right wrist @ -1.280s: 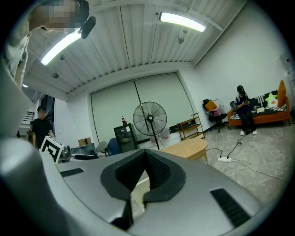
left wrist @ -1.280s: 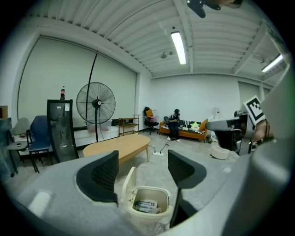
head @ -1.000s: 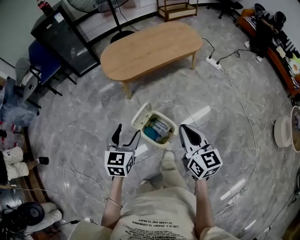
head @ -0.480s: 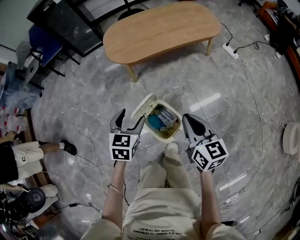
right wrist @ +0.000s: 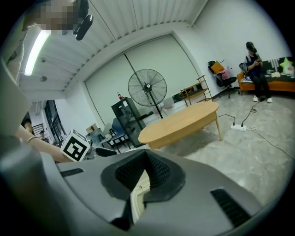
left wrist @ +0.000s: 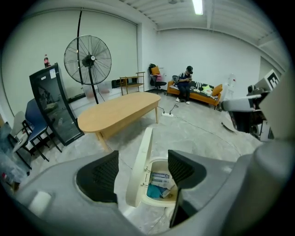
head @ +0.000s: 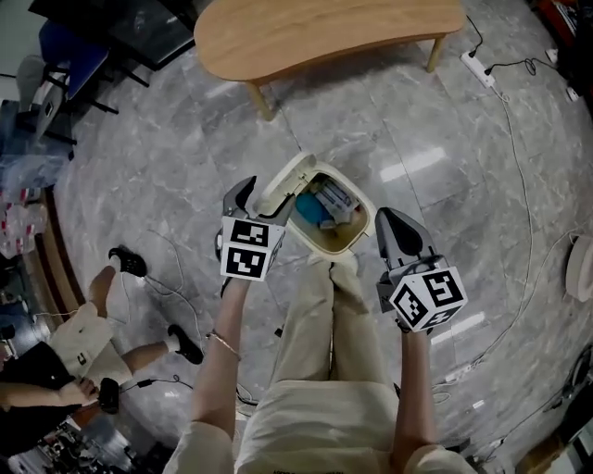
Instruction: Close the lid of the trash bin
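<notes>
Shift: both grippers have pushed forward, and the cream plastic trash bin (head: 343, 244) now sits right at the person's feet; the left gripper (left wrist: 143, 156) has come up beside the bin's lid.
Left arm: stretched forward and low, marker cube facing up, jaws aimed at the bin.
Left claw: wide open, holding nothing; the cream flip lid (left wrist: 140, 170) shows in the gap between its dark ribbed pads. Contact can't be made out.
Right arm: forward too, just right of the bin.
Right claw: right gripper (right wrist: 146, 156) has its textured pads pressed together at the tips, nothing held.
Bin: rounded, smooth; lid stands upright on the hinge, still open.
Inside: blue and white packaging (head: 320, 205).
Floor: glossy grey marble tiles (head: 185, 167).
Behind: oval light-wood table (head: 315, 28).
</notes>
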Tool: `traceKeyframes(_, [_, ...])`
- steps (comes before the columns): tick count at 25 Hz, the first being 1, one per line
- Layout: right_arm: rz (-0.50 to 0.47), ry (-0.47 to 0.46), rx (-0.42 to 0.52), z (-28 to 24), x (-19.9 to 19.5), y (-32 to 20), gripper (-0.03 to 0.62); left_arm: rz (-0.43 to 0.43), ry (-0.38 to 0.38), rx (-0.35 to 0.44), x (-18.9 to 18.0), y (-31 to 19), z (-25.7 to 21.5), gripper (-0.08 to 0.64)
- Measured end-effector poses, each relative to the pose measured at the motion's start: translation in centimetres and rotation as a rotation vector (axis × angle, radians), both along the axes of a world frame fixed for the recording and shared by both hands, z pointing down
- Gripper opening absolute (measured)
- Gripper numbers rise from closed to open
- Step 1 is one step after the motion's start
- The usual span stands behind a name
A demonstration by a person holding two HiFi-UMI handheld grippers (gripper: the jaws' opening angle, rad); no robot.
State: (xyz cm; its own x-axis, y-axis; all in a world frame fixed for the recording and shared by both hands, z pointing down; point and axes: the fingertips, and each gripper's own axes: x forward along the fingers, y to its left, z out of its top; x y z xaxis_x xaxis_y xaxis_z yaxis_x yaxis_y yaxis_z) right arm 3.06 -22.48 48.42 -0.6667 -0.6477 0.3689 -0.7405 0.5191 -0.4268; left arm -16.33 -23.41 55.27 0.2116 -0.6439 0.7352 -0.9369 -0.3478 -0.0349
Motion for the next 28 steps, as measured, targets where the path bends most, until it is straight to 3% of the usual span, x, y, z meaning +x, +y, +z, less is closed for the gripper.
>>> traceKeyframes(16, [0.085, -0.010, -0.069, 3.8, 0.7, -0.7, 0.005, 0.106, -0.023, -0.127, 2.4, 0.4, 3.5, 0.322])
traceKeyframes(28, [0.136, 0.008, -0.081, 4.1, 2.1, 0.9, 0.005, 0.191, 0.007, -0.132, 5.9, 1.4, 2.6, 0.322])
